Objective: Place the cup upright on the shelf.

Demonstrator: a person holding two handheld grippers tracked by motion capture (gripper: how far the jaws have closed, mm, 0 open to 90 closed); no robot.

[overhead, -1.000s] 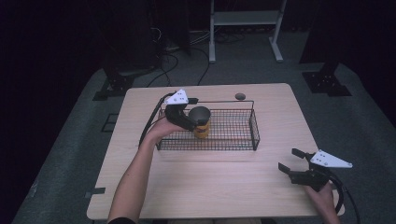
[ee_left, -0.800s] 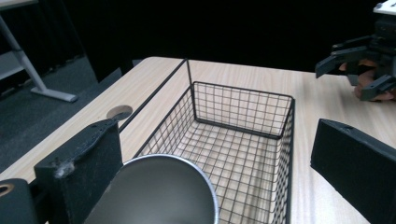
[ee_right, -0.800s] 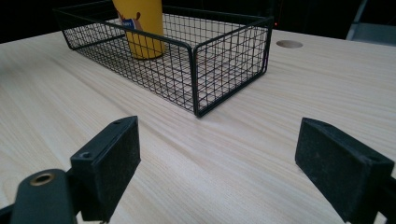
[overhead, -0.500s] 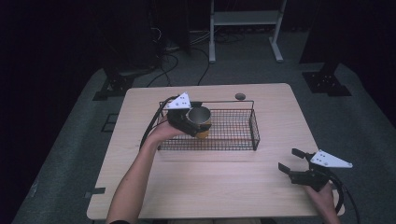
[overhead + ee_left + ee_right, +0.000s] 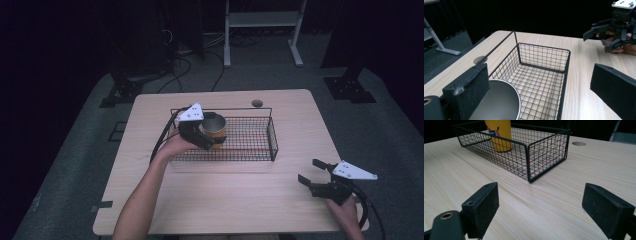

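Cup [image 5: 214, 131] stands upright in the wire basket's [image 5: 250, 157] nine-o'clock end in the high view, yellow-sided with a steel rim; my left tongs [image 5: 210, 139] straddle it. My right tongs [image 5: 314, 175] wait at five o'clock on the counter [image 5: 225, 195].

From the left tongs, the pads are spread wide off the rim [image 5: 499, 100], so it's released; only withdrawing seems left.

From the right tongs, both pads gape, empty.

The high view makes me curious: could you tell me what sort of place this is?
Probably a lab or studio set up for recording: a lone wooden table on grey floor matting, dark surroundings, loose cables and stand bases behind it.
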